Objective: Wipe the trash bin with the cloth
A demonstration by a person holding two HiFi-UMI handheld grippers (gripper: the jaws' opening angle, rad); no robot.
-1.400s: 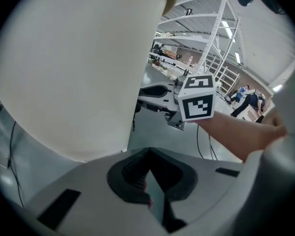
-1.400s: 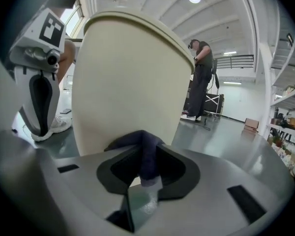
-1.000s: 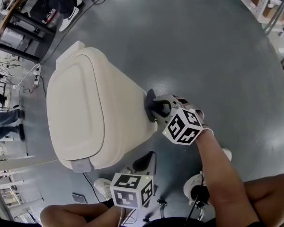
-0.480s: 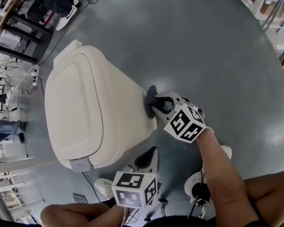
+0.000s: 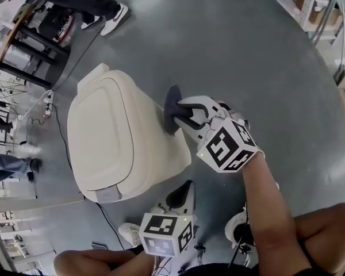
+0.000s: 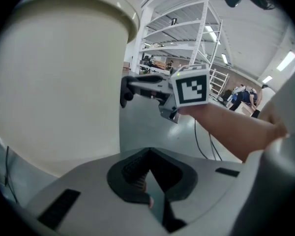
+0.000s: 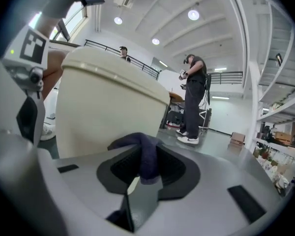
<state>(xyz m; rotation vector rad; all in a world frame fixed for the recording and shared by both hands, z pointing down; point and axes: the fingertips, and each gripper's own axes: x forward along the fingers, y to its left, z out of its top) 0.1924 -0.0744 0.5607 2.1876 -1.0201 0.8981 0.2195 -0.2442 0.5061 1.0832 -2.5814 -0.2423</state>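
The trash bin (image 5: 126,154), cream-coloured, stands upright on the grey floor (image 5: 247,50) ahead and to the left of the person. Its lid (image 5: 100,134) is down. The lid's long axis runs away from the person, with a grey tab (image 5: 109,195) at the near end, so one long side wall faces right.

The right hand-held gripper (image 5: 181,115) is level with that wall, about midway along it, and points left into it. It is the nearer tool by far. The left hand-held gripper (image 5: 181,193) hangs low by the bin's near right corner, jaws together with nothing between them. Its own view shows the bin wall close on the left, but contact cannot be judged.

The right jaws are clamped on a dark cloth (image 5: 172,105), which is bunched beyond the tips against the side wall. A wiping stroke would likely run along the wall, parallel to the lid's long axis.
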